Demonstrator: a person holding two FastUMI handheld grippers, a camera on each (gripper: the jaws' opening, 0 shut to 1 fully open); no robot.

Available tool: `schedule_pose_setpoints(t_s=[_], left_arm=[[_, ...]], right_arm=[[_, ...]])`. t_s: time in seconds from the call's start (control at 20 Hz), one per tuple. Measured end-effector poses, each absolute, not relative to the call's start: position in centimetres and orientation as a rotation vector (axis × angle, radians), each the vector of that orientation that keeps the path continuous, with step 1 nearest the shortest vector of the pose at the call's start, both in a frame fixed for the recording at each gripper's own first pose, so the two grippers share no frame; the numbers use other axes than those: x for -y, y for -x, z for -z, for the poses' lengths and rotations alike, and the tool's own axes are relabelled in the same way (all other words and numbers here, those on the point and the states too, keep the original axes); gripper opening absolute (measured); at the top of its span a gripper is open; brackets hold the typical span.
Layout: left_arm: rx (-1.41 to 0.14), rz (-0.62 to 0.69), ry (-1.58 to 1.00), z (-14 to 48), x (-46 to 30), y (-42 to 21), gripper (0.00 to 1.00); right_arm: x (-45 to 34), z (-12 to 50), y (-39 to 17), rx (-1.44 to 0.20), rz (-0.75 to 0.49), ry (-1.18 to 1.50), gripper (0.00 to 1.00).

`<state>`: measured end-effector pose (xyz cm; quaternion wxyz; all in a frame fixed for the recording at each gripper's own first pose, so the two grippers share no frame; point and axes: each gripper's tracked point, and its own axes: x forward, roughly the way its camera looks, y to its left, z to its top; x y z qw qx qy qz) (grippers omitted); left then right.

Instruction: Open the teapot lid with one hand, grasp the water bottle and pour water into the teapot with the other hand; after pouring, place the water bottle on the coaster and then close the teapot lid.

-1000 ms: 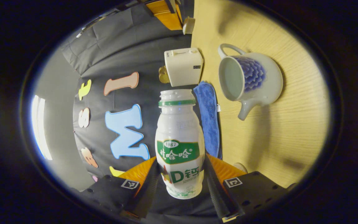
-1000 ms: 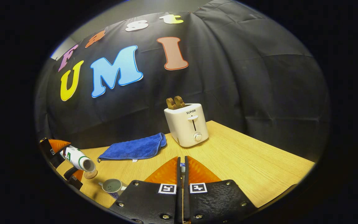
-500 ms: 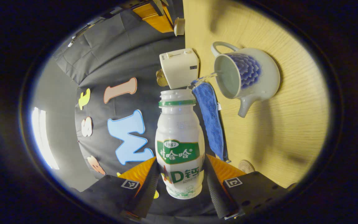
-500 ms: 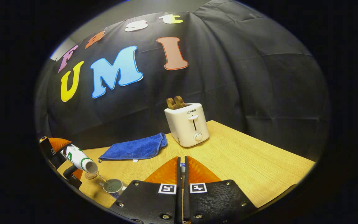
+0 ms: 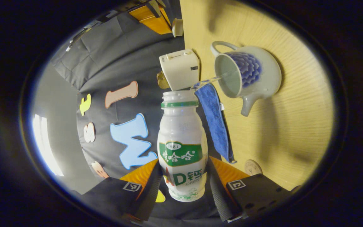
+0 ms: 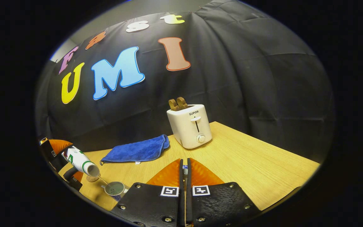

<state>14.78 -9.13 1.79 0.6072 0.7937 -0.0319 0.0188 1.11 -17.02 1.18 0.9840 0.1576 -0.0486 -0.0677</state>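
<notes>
Between the two fingers of the left gripper point(image 5: 183, 184), at six o'clock in the left gripper view, sits a white plastic water bottle point(image 5: 181, 145) with a green neck ring and a green label. Both fingers press on its lower body, one on each side. The bottle has no cap and is tipped over, its open mouth aimed at the teapot point(image 5: 246, 77). A thin stream of water point(image 5: 214, 78) runs from the mouth into the teapot's open top. The teapot is white with a blue scale pattern, standing at about one o'clock on the light wooden table point(image 5: 291, 126), its spout toward the camera and its handle on the far side. A round cork coaster point(image 5: 252, 167) lies on the table at about five o'clock, just beside the gripper. A folded blue cloth point(image 5: 214, 126) lies between bottle and teapot, and a white toaster point(image 5: 180, 69) stands at twelve o'clock.

At six o'clock in the right gripper view, the right gripper point(image 6: 184, 176) has its fingers almost together, a narrow slit between them. A small pale object shows in that slit; I cannot tell whether the fingers are pinching it. At eight o'clock the tipped bottle point(image 6: 80, 161) pours into the teapot point(image 6: 114, 189). The toaster point(image 6: 190, 126) holds two brown slices point(image 6: 177, 104).
</notes>
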Motion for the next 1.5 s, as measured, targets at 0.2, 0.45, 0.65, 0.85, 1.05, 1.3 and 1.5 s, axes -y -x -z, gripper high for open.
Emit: schedule_pose_setpoints(t_s=[0.2, 0.45, 0.65, 0.85, 1.05, 1.3, 1.5], left_arm=[[0.073, -0.045, -1.852, -1.87, 9.07, -14.8, 0.84], [0.077, -0.046, -1.869, -1.86, 9.18, -14.81, 0.84], [0.082, -0.045, -1.891, -1.99, 9.21, -14.77, 0.84], [0.084, -0.041, -1.91, -2.06, 9.16, -14.84, 0.84], [0.086, -0.034, -1.935, -2.1, 9.25, -14.76, 0.84], [0.099, -0.028, -1.963, -2.23, 9.62, -14.69, 0.9], [0.115, -0.013, -1.996, -2.21, 9.89, -14.56, 0.84]], right_arm=[[17.06, -1.24, -1.1, 0.098, 0.135, -0.318, 0.01], [17.09, -1.14, -1.15, 0.098, 0.136, -0.318, 0.01], [17.1, -1.15, -1.15, 0.097, 0.135, -0.319, 0.01], [17.12, -1.14, -1.12, 0.096, 0.134, -0.32, 0.01], [17.09, -1.12, -1.05, 0.097, 0.134, -0.321, 0.01], [17.08, -1.18, -1.0, 0.096, 0.13, -0.324, 0.01], [17.07, -1.25, -1.07, 0.096, 0.127, -0.327, 0.02]])
